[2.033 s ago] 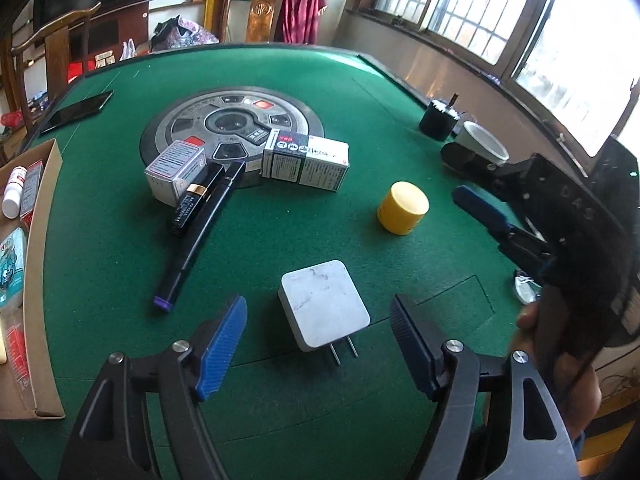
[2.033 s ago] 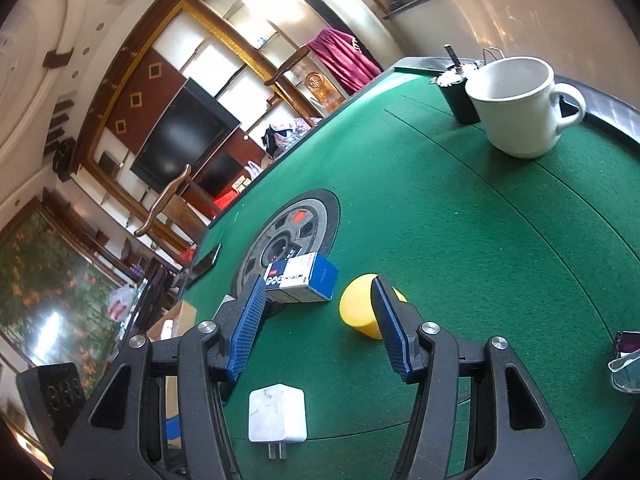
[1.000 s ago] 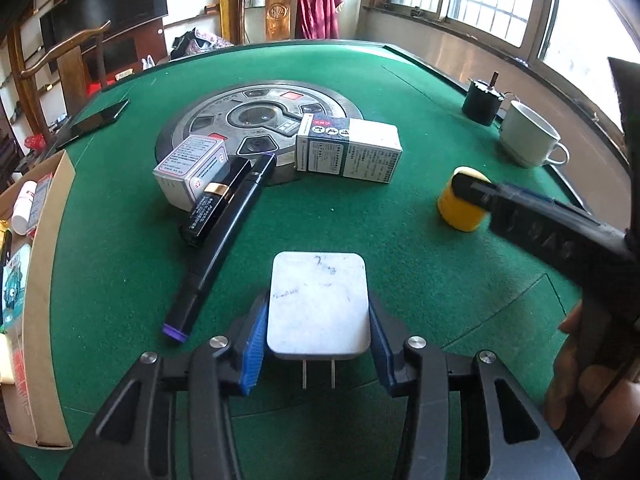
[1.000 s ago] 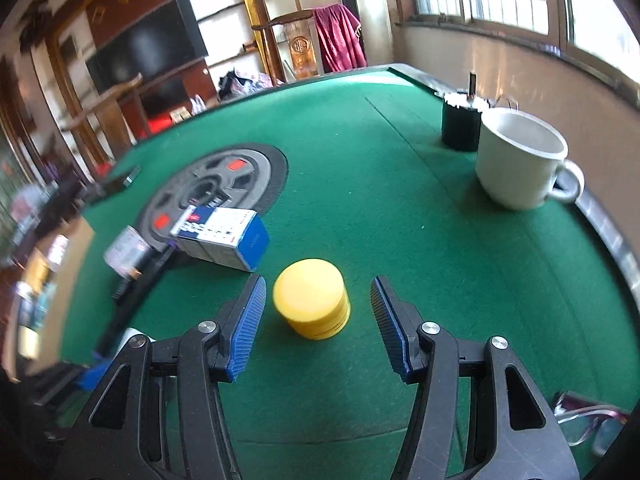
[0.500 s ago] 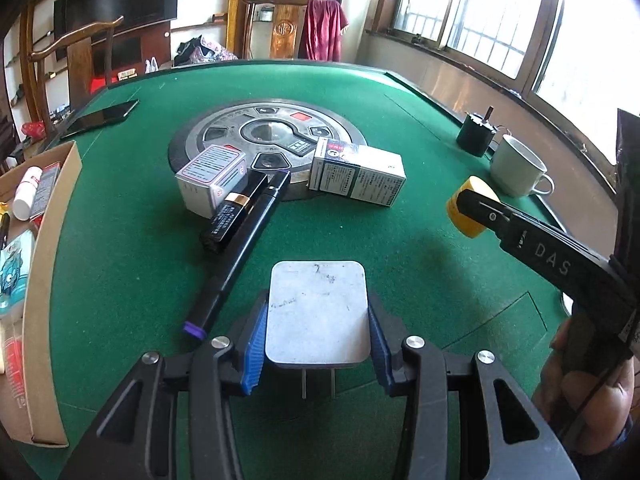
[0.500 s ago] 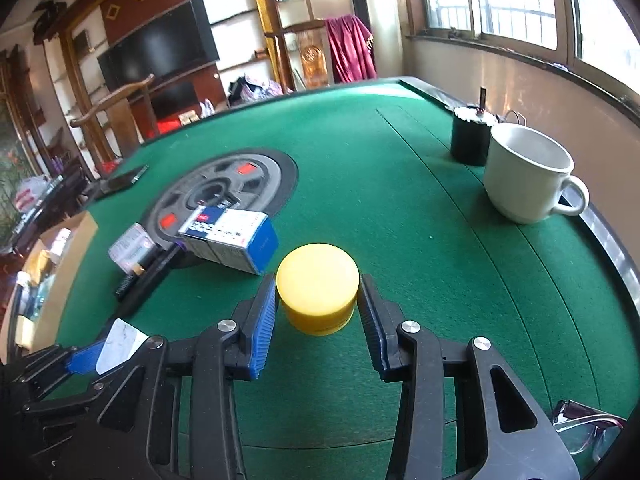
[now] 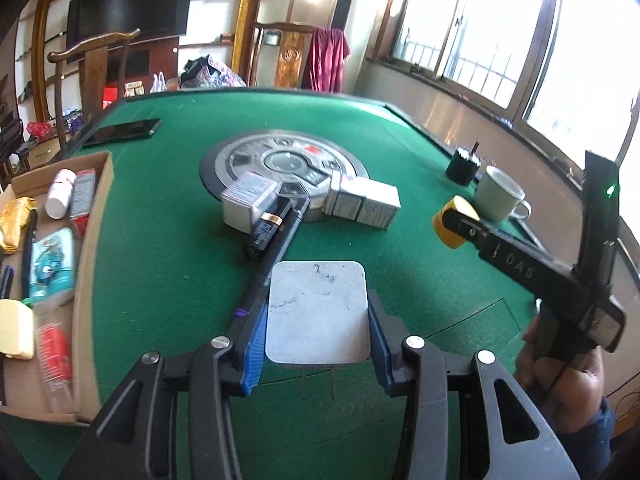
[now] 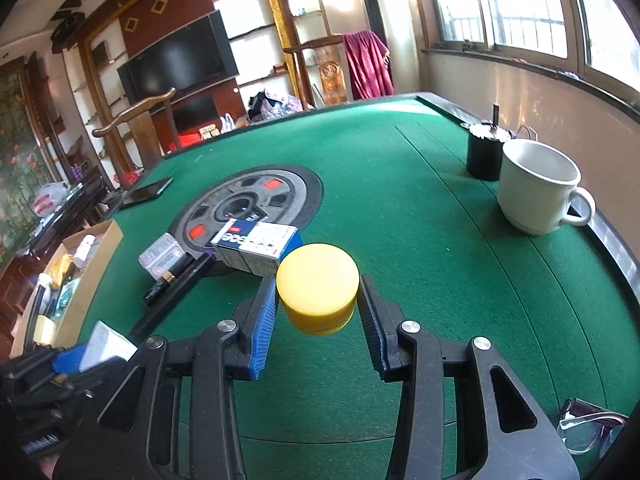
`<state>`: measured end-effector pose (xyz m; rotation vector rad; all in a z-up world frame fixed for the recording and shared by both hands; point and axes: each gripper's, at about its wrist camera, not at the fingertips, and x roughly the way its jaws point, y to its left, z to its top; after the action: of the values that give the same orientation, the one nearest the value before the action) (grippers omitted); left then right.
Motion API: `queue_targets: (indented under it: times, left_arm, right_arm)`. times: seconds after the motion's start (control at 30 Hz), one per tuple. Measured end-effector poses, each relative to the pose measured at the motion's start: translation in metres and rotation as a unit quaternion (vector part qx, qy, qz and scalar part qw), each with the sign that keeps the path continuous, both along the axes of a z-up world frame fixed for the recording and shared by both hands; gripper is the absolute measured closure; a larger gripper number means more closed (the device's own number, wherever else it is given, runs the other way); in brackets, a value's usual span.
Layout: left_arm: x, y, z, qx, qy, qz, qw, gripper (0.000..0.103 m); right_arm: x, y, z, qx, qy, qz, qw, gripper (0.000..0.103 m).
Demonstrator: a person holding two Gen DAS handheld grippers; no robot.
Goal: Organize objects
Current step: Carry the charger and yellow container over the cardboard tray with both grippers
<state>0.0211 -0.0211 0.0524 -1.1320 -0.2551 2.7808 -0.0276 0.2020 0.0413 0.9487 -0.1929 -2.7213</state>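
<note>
- Left wrist view: the white charger [image 7: 317, 312] is clamped between the blue pads of the left gripper [image 7: 316, 334], its two prongs pointing back toward the camera, and it is held above the green felt table [image 7: 160, 248].
- Beyond it, a round grey control panel [image 7: 280, 160] is set into the middle of the felt, with a small grey box [image 7: 248, 200], a black tube [image 7: 268, 228], a long black pen [image 7: 272, 264] and a white carton [image 7: 362, 200] gathered at its near edge.
- An open cardboard box [image 7: 92, 240] holding packets and a small bottle is seen at the left edge, and a dark phone [image 7: 124, 131] lies at the far left corner.
- At the right, the yellow jar [image 7: 456, 220] is seen in the right gripper [image 7: 460, 218], carried by a hand [image 7: 568, 384].
- A television, wooden chairs, a red cloth and barred windows are seen around the table.
- Right wrist view: the yellow jar [image 8: 317, 288] is gripped between the right gripper's [image 8: 318, 312] pads, whose jaws have just been closing on it, and it is held clear of the felt [image 8: 400, 216].
- A white mug [image 8: 536, 188] and a black pot [image 8: 485, 154] stand near the right rim, and folded glasses [image 8: 588, 426] lie at the bottom right.
- The left gripper [image 8: 72, 360] with the charger [image 8: 106, 346] is seen at the lower left.
</note>
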Motion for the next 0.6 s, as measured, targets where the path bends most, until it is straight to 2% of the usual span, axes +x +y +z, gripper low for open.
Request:
queue_targets:
  times: [0.3, 0.6]
  left_arm:
    - [0.029, -0.044, 0.021, 0.016, 0.033, 0.032, 0.9988, 0.059]
    - [0.057, -0.104, 0.034, 0.037, 0.061, 0.088, 0.9936, 0.059]
  right_arm:
    - [0.019, -0.02, 0.007, -0.03, 0.013, 0.038, 0.999, 0.064]
    - [0.05, -0.088, 0.029, -0.041, 0.023, 0.129, 0.991, 0.063]
